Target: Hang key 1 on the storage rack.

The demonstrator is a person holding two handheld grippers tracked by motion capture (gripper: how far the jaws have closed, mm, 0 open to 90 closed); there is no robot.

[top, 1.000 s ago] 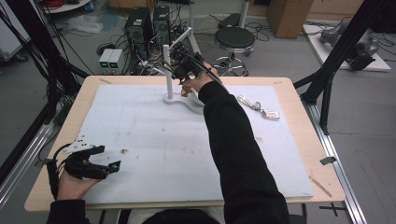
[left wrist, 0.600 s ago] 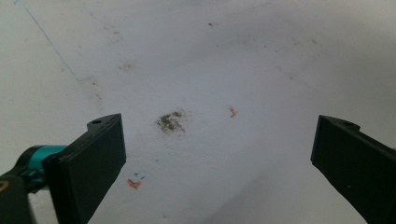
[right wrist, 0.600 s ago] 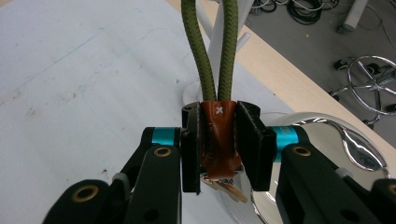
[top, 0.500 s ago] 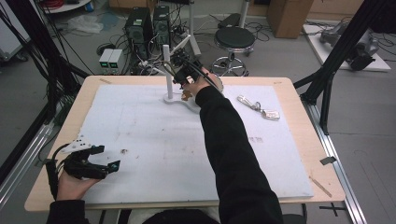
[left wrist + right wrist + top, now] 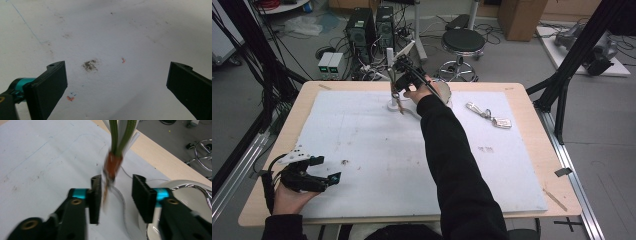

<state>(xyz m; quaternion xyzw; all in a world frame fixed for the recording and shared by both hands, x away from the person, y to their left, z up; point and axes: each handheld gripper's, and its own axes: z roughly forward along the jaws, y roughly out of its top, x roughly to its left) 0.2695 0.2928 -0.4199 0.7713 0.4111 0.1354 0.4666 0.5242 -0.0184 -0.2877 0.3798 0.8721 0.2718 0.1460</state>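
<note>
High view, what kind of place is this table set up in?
Probably a lab or workshop rigged for recording. Computer towers and tangled cables sit on the floor behind the table, black frame posts stand at its sides, and a round stool waits nearby.

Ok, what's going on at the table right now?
A person works the right tongs at the far edge of the table, beside the white stand. Their jaws have just been opening, and a green cord with an orange clasp hangs between them, not pinched. The left tongs sit open over the white mat, holding nothing.
</note>
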